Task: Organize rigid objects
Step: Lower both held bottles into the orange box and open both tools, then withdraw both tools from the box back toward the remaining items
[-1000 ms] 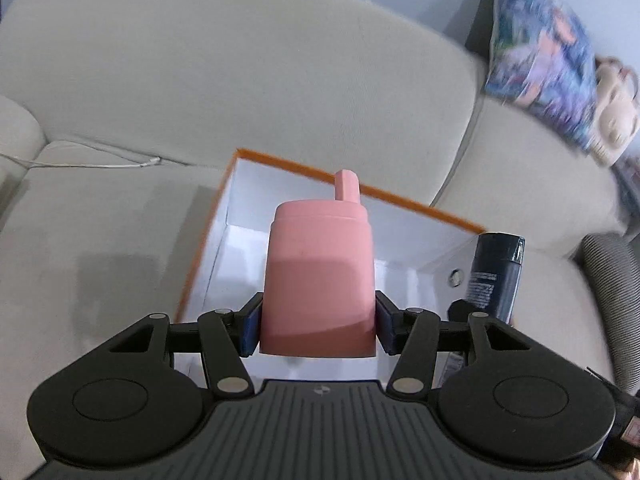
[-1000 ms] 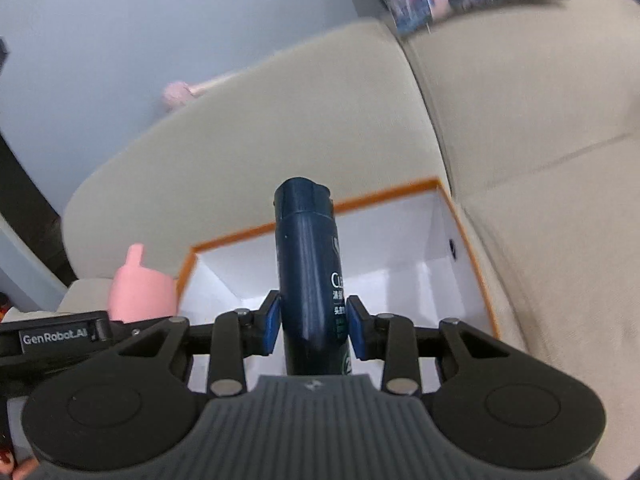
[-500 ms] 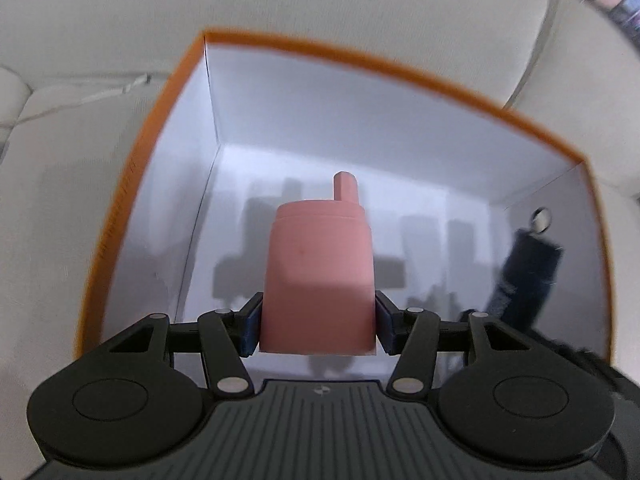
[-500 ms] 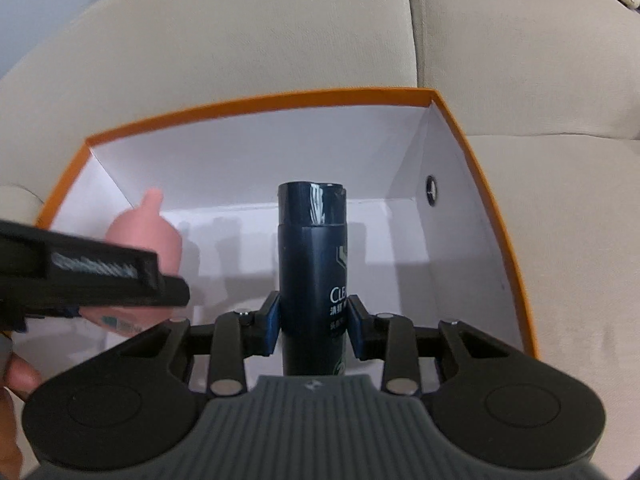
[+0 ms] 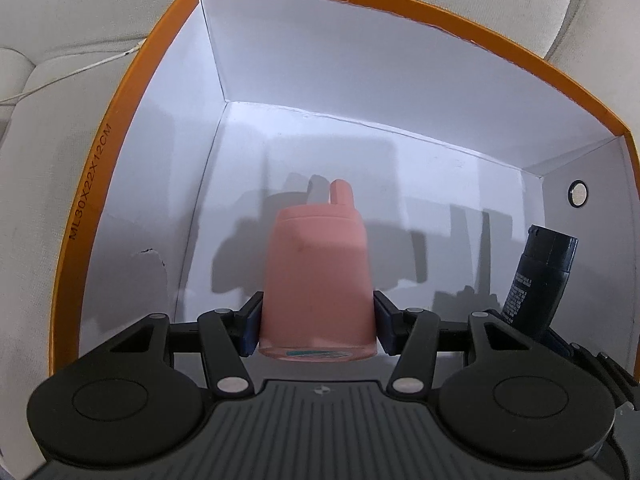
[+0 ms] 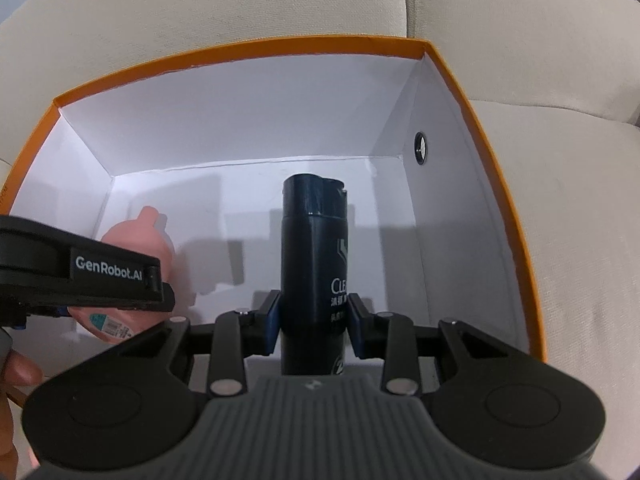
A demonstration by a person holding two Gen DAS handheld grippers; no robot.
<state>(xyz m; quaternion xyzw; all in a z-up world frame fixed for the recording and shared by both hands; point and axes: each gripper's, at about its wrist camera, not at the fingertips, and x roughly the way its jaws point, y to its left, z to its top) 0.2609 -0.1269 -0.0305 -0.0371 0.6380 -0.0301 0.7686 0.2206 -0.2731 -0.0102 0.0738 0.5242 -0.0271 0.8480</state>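
Observation:
A pink bottle (image 5: 318, 276) with a small spout is clamped in my left gripper (image 5: 317, 322), held down inside the orange-rimmed white box (image 5: 100, 148). My right gripper (image 6: 314, 320) is shut on a dark blue bottle (image 6: 314, 256), also lowered into the box (image 6: 492, 168). In the left wrist view the dark blue bottle (image 5: 540, 276) shows at the right side of the box. In the right wrist view the pink bottle (image 6: 138, 246) shows at the left, partly behind the left gripper's black body.
The box rests on a beige sofa (image 6: 560, 200), with a back cushion (image 5: 100, 0) behind it. A thin white cable (image 5: 60, 80) lies on the seat to the left. A hand (image 6: 16, 372) shows at the lower left of the right wrist view.
Both grippers have tipped downward and sunk from above the box rim into the box, each still gripping its bottle. The sofa back and cushions have left the views.

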